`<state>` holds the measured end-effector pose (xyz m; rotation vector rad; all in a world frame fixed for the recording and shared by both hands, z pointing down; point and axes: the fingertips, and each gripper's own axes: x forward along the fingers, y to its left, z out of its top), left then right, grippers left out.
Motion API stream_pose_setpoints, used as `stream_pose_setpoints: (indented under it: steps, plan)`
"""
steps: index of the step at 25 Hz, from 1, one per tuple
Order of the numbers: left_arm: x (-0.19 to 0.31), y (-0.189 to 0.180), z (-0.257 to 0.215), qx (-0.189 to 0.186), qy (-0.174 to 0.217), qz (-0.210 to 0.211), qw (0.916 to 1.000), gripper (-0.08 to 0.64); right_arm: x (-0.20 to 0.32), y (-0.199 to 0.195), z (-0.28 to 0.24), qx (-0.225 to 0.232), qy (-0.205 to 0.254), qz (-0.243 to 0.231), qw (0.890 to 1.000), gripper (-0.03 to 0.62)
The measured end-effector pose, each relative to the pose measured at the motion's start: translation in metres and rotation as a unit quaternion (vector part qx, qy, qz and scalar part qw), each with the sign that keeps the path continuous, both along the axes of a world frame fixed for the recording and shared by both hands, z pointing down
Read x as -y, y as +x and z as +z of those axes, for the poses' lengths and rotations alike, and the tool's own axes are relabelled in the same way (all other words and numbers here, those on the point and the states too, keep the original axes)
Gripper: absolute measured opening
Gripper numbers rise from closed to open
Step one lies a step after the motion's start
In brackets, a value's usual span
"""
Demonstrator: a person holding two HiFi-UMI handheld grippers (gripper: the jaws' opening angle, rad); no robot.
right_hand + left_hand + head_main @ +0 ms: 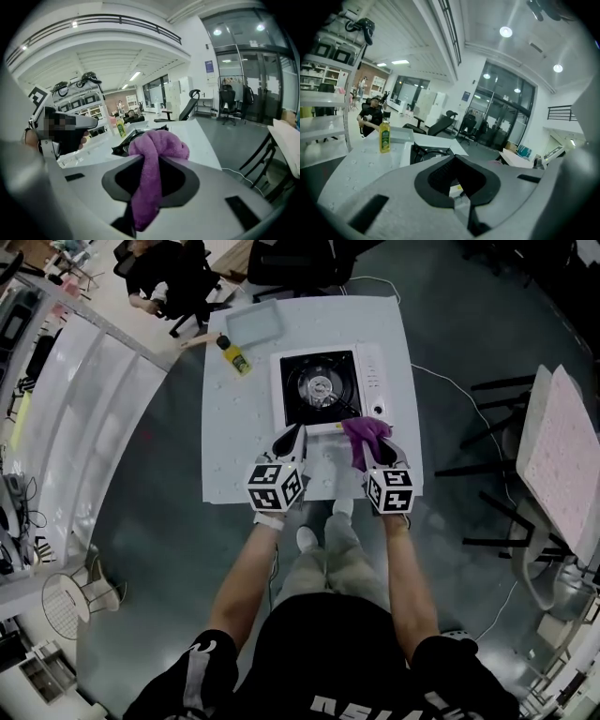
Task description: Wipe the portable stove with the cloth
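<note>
A white table (pixel 234 427) stands on a shiny grey floor in a big room with glass walls and bright lights in the ceiling. The stove (pixel 328 388) sits on the table. It is white with a black top and a round burner (pixel 322 385) in the middle.

The right gripper (pixel 377 454) is at the stove's near right corner. Its jaws pinch the purple cloth (pixel 366 435). The cloth is bunched up at the jaw tips and a strip of it hangs down between them. From above, the cloth lies over the stove's near right corner, close to the knob (pixel 378 409). I cannot tell if it touches the stove.

The left gripper (pixel 289 439) is at the stove's near left corner. Its jaws are closed together and nothing is in them.

A yellow bottle (pixel 234 354) stands to the left of the stove. A flat grey tray (pixel 253 324) lies past the stove's far left corner. A person in black (pixel 164 277) sits on a chair far behind the stove, off the table's far left corner.
</note>
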<state>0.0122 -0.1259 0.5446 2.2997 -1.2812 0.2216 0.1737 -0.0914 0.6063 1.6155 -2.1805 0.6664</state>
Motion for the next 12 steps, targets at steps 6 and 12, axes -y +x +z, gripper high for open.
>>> stream_pose_setpoints:
  steps: [6,12]
  plan:
    - [0.021,0.013,-0.063,0.006,0.039,-0.006,0.9992,0.006,0.03,0.033,-0.067,0.024,0.042,0.017,0.999,0.091]
    - [0.028,0.035,-0.116,0.019,0.081,-0.002,0.9966,0.006,0.057,0.054,-0.129,0.043,0.09,0.006,0.995,0.091]
